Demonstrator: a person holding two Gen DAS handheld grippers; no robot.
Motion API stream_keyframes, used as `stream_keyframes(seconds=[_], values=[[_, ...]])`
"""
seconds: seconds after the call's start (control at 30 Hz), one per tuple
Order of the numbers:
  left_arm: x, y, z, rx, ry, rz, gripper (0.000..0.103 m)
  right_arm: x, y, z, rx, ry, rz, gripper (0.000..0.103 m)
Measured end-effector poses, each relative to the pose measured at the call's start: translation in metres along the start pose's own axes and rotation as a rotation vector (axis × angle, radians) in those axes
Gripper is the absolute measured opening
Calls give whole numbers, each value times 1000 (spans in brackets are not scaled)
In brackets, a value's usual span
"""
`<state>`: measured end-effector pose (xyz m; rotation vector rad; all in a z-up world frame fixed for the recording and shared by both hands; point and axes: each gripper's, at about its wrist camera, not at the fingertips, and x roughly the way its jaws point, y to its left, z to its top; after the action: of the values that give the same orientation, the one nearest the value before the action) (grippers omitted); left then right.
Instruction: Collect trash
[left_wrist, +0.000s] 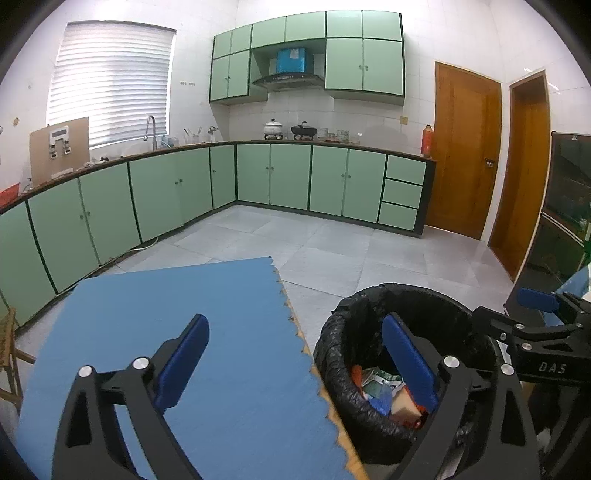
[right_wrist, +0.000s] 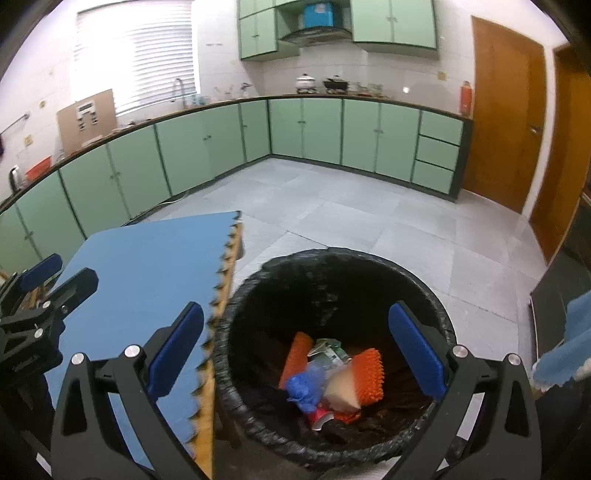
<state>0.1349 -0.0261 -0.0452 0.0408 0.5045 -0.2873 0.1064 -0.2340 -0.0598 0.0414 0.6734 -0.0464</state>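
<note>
A round bin lined with a black bag (right_wrist: 332, 254) stands on the floor beside the table. Inside lie orange spiky pieces (right_wrist: 367, 376), a crumpled blue wrapper (right_wrist: 304, 387), a green-white packet (right_wrist: 328, 352) and a red can (right_wrist: 321, 419). My right gripper (right_wrist: 295, 314) hangs open above the bin mouth with nothing between its blue pads. My left gripper (left_wrist: 295, 325) is open and empty too, straddling the table's edge, with its right finger over the bin (left_wrist: 369, 295). Each gripper shows at the edge of the other's view: the right (left_wrist: 546, 306), the left (right_wrist: 37, 291).
A blue foam mat (left_wrist: 184, 295) covers the wooden table left of the bin. Green cabinets (left_wrist: 273, 173) line the far walls, and wooden doors (left_wrist: 465, 147) stand at the right. A dark cabinet (left_wrist: 569, 206) is close on the right. A blue-white cloth (right_wrist: 569, 350) shows at the right edge.
</note>
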Motion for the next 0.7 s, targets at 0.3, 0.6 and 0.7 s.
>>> stream_keyframes(seconds=[0.3, 0.6, 0.7], values=[[-48, 18, 4, -27, -45, 47, 97, -44, 30, 3, -56, -47, 70, 98], [-79, 21, 5, -21, -65, 59, 97, -73, 45, 9, -68, -98, 98, 98], [-83, 21, 6, -24, -65, 62, 97, -76, 48, 9, -74, -103, 105, 98]])
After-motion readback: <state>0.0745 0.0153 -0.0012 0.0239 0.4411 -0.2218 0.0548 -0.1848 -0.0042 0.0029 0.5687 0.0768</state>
